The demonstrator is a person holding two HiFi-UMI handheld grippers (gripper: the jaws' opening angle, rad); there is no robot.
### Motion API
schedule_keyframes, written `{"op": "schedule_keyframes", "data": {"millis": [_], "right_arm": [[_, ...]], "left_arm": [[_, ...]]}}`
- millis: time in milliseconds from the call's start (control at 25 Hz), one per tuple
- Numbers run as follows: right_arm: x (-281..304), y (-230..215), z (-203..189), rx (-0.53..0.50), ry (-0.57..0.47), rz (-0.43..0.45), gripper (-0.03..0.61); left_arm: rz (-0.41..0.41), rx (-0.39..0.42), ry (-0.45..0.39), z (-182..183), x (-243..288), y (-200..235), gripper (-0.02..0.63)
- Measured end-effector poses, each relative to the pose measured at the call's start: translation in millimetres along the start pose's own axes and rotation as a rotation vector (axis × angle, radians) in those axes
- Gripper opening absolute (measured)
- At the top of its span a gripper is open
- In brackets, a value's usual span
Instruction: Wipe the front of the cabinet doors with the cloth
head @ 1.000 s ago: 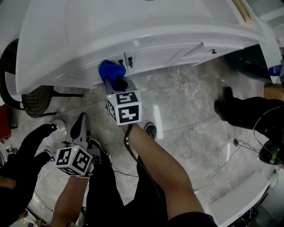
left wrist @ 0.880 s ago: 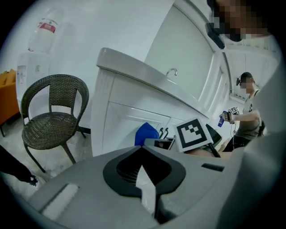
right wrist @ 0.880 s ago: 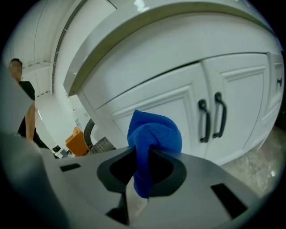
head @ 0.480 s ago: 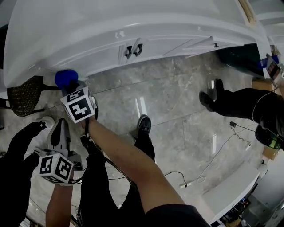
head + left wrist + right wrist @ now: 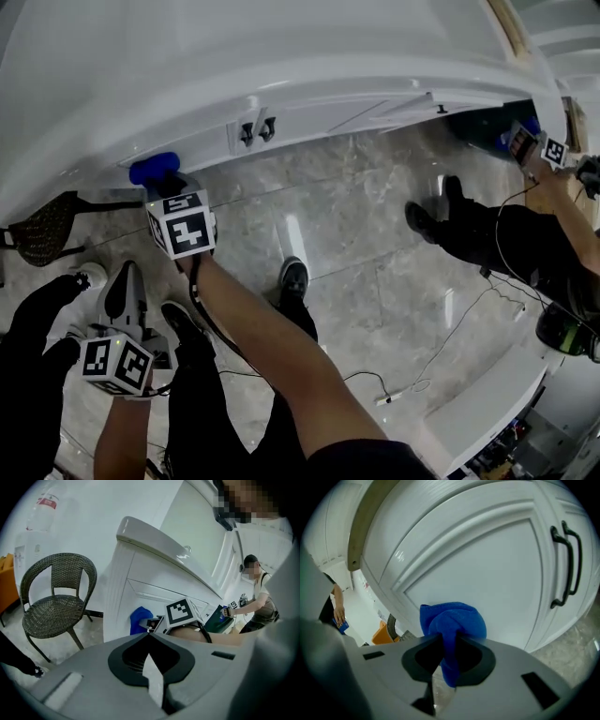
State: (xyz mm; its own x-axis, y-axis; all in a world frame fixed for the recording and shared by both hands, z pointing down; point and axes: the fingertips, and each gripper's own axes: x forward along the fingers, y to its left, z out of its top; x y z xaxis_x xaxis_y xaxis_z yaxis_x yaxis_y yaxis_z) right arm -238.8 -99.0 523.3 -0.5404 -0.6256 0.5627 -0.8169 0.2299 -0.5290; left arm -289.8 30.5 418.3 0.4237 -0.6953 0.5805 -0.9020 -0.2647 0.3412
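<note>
Left of the handles [image 5: 255,129] now, the blue cloth [image 5: 452,620] is swept across the cabinet door [image 5: 478,569].
Wiping is advanced: the cloth is pinched by the right gripper [image 5: 449,651], the left gripper [image 5: 149,654] is held closed, empty.

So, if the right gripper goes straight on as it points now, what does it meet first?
The white cabinet door: the right gripper points at its panel, so the blue cloth it holds would press there first. It may already touch.

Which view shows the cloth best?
Right gripper view: the cloth is large and central, pinched in the right tool. Head view shows only a small blue patch; left gripper view, a partly hidden piece.
</note>
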Motion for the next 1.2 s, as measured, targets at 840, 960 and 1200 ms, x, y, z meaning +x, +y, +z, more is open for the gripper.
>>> {"op": "schedule_keyframes", "data": {"millis": [840, 960, 1200], "right_arm": [[-68, -128, 14, 0.086, -0.171, -0.166, 0.051], [-52, -96, -4, 0.008, -0.119, -0.155, 0.051], [-3, -2, -42, -0.021, -0.029, -0.078, 0.051]], "left_arm": [[-0.088, 0.024, 0.038, -17, 48, -62, -0.001], [-0.073, 0.029, 0.026, -16, 30, -38, -0.002], [-0.014, 0.012, 0.016, -6, -18, 16, -0.001]]}}
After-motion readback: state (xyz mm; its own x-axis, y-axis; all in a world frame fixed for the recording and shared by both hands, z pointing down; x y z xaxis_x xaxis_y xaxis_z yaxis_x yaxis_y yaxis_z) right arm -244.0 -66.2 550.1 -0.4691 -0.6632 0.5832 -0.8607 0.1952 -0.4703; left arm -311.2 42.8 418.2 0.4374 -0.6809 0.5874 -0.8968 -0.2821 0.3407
